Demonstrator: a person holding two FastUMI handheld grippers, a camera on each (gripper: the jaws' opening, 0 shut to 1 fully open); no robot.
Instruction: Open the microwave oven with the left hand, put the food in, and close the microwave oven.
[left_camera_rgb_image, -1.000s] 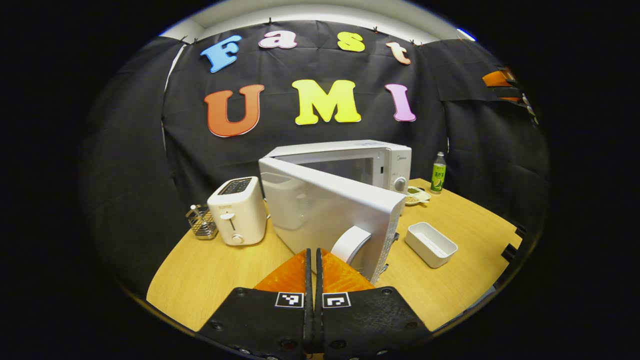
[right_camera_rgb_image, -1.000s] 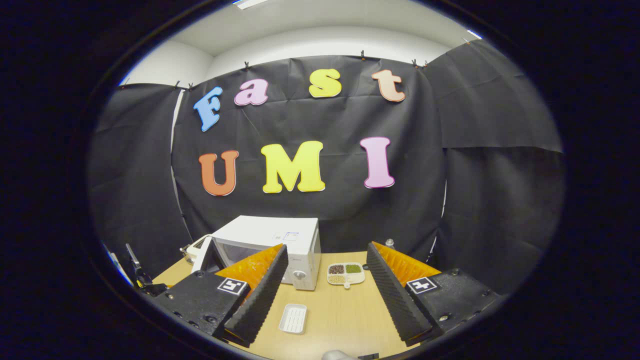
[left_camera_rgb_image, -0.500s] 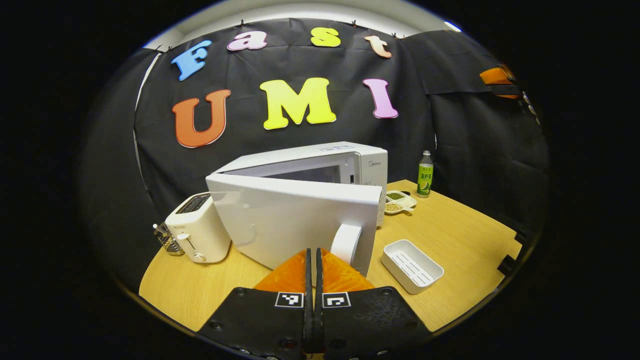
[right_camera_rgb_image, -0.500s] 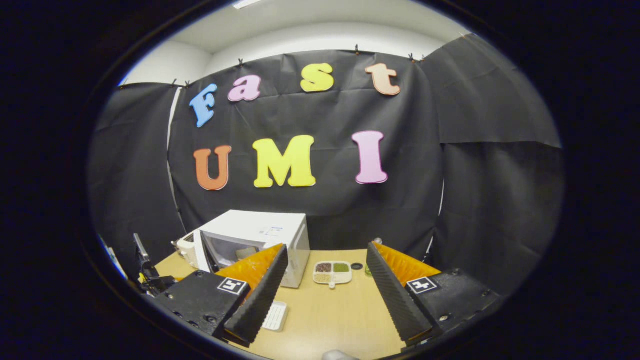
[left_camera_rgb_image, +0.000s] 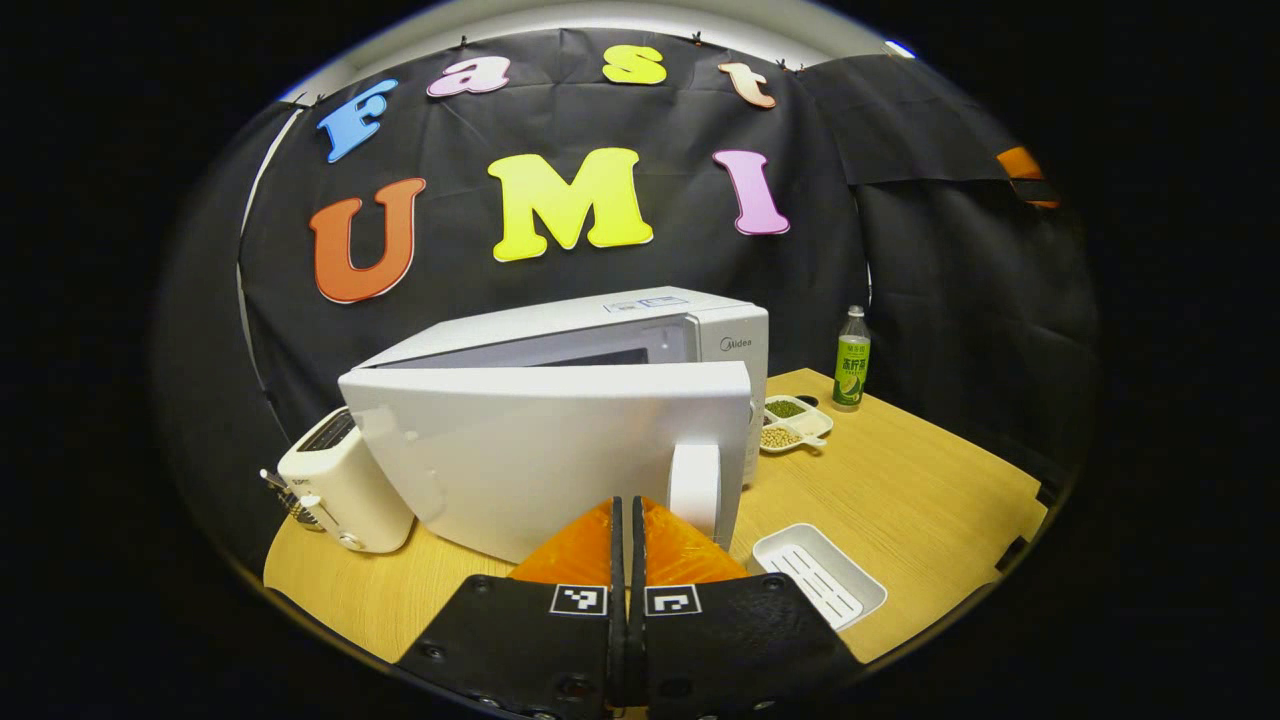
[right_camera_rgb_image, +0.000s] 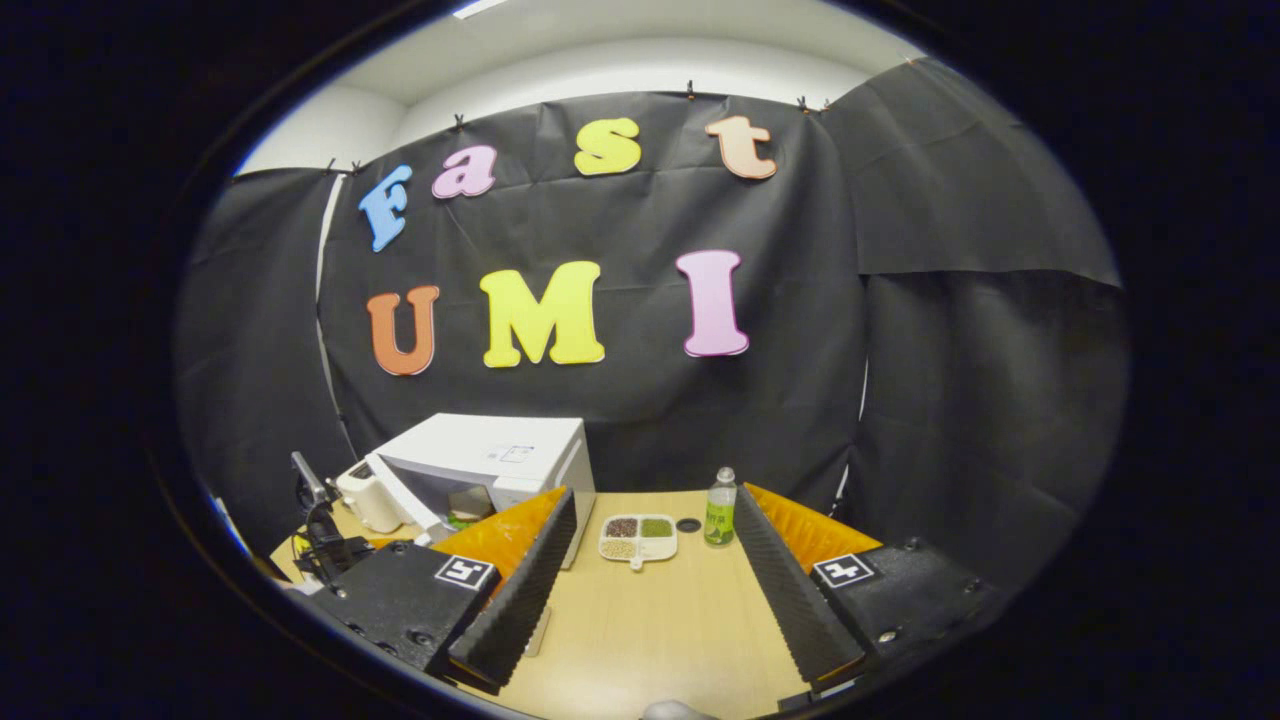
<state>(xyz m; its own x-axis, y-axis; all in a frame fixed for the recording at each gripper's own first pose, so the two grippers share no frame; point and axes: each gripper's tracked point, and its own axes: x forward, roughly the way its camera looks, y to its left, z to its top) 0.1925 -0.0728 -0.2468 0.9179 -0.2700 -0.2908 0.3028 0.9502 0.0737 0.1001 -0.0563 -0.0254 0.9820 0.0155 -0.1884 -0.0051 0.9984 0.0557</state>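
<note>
toaster (left_camera_rgb_image: 340, 480) left of microwave (left_camera_rgb_image: 600, 340) | bottle (left_camera_rgb_image: 851, 358), divided dish (left_camera_rgb_image: 790, 423) right | on table (left_camera_rgb_image: 930, 490)

Black cloth wall (left_camera_rgb_image: 900, 250) hung in creased panels behind and to both sides of the booth, clipped along its top edge. Above the cloth, a white room wall (right_camera_rgb_image: 640, 85) and pale ceiling (right_camera_rgb_image: 560, 35), lit bright from overhead, with a strip of ceiling light (right_camera_rgb_image: 478, 8) at the very top of the right gripper view. Narrow white gap (right_camera_rgb_image: 322, 290) between two cloth panels on the left side. Below, a light wood-grain table (left_camera_rgb_image: 920, 490) with a rounded front edge, evenly lit, faint shadows only. Same tabletop (right_camera_rgb_image: 660, 620) in the right gripper view, running back to the cloth.
</note>
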